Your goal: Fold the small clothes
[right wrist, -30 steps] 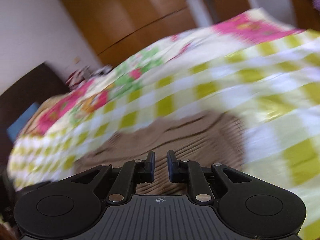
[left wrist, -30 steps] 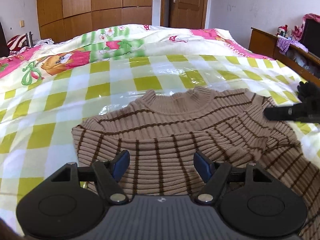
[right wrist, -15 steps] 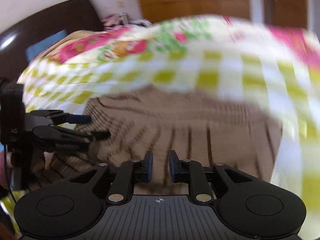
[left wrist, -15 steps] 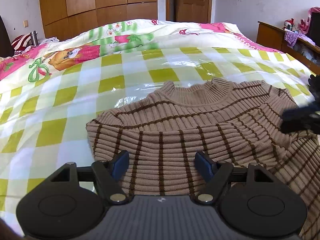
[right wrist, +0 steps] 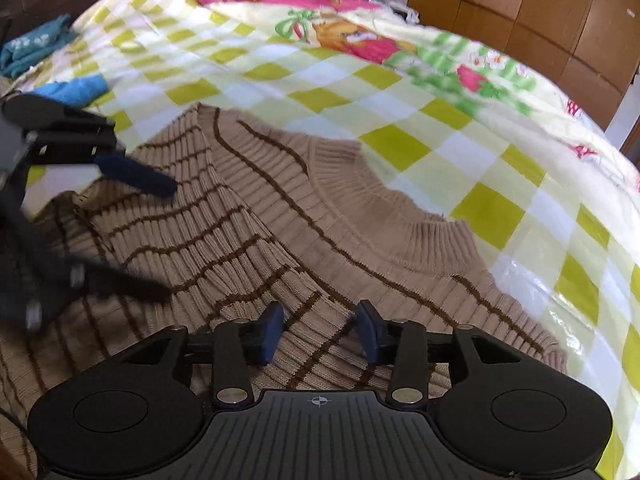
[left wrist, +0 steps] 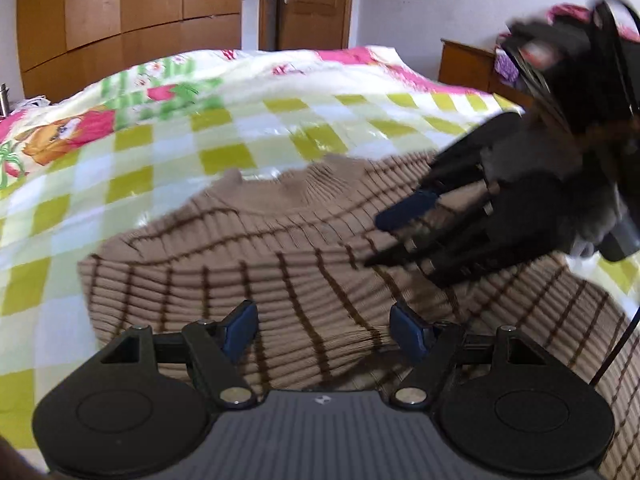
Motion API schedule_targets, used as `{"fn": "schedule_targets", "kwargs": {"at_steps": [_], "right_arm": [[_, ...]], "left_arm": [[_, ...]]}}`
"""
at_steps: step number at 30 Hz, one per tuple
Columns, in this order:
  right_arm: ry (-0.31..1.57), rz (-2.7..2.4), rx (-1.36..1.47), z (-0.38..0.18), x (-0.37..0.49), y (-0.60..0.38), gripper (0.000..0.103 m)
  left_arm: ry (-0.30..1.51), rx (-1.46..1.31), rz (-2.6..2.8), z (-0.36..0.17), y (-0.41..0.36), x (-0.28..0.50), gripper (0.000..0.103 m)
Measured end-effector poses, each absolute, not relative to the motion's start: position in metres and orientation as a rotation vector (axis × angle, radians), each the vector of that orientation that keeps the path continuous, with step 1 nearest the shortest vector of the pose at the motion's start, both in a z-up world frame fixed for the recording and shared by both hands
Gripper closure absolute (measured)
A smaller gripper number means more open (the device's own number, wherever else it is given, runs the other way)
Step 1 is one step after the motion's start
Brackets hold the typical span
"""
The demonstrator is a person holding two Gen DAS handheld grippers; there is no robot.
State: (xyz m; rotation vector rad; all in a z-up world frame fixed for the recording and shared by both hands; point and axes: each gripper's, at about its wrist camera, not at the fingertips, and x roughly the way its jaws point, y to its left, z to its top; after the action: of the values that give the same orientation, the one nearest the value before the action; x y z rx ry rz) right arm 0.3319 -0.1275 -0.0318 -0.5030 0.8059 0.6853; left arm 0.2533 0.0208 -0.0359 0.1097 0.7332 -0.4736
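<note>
A small beige ribbed sweater (left wrist: pixel 280 264) with thin brown stripes lies partly folded on the bed, collar toward the far side; it also shows in the right wrist view (right wrist: pixel 304 216). My left gripper (left wrist: pixel 324 330) is open and empty, just above the sweater's near folded edge. My right gripper (right wrist: pixel 320 334) is open and empty over the sweater below the collar. In the left wrist view the right gripper (left wrist: pixel 396 236) reaches in from the right above the sweater. In the right wrist view the left gripper (right wrist: pixel 160 236) hovers at the left, jaws apart.
The bed has a yellow-green checked cover (left wrist: pixel 168 160) under clear plastic, with a pink cartoon quilt (right wrist: pixel 340 36) behind. Blue clothes (right wrist: pixel 36 48) lie at the bed's far left corner. A wooden wardrobe (left wrist: pixel 120 20), door and dresser (left wrist: pixel 468 64) stand behind.
The right gripper has swung in over the sweater and opened from nearly shut. The left gripper stayed open near the sweater's front edge.
</note>
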Motion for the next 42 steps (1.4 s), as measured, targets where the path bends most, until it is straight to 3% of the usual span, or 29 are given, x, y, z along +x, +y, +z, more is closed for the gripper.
{"fn": "schedule_targets", "kwargs": {"at_steps": [2, 6, 15, 22, 28, 31, 35, 36, 38, 42], "right_arm": [[0.828, 0.675, -0.489, -0.033, 0.335, -0.125, 0.084], [0.835, 0.640, -0.467, -0.029, 0.334, -0.123, 0.097], [0.841, 0.512, -0.343, -0.040, 0.355, -0.131, 0.097], [0.739, 0.483, -0.271, -0.011, 0.325, -0.155, 0.086], [0.747, 0.532, -0.291, -0.020, 0.291, -0.164, 0.087], [0.778, 0.484, -0.248, -0.036, 0.305, -0.185, 0.097], [0.783, 0.444, -0.203, -0.031, 0.309, -0.204, 0.097], [0.777, 0.437, -0.206, -0.027, 0.305, -0.205, 0.096], [0.759, 0.450, -0.193, -0.018, 0.293, -0.203, 0.084], [0.728, 0.518, -0.192, -0.010, 0.273, -0.192, 0.084]], "left_arm": [[0.736, 0.116, -0.475, -0.038, 0.020, 0.253, 0.017], [0.729, 0.095, -0.474, -0.034, 0.024, 0.255, 0.017], [0.752, 0.220, -0.479, -0.050, 0.013, 0.250, 0.012], [0.734, 0.127, -0.496, -0.025, 0.031, 0.242, 0.012], [0.761, 0.088, -0.508, -0.032, 0.027, 0.255, 0.012], [0.797, 0.157, -0.492, -0.047, 0.025, 0.256, 0.013], [0.797, 0.222, -0.480, -0.041, 0.021, 0.248, 0.013], [0.797, 0.213, -0.480, -0.038, 0.022, 0.246, 0.013], [0.783, 0.183, -0.505, -0.029, 0.024, 0.243, 0.013], [0.759, 0.128, -0.541, -0.020, 0.021, 0.244, 0.013]]}}
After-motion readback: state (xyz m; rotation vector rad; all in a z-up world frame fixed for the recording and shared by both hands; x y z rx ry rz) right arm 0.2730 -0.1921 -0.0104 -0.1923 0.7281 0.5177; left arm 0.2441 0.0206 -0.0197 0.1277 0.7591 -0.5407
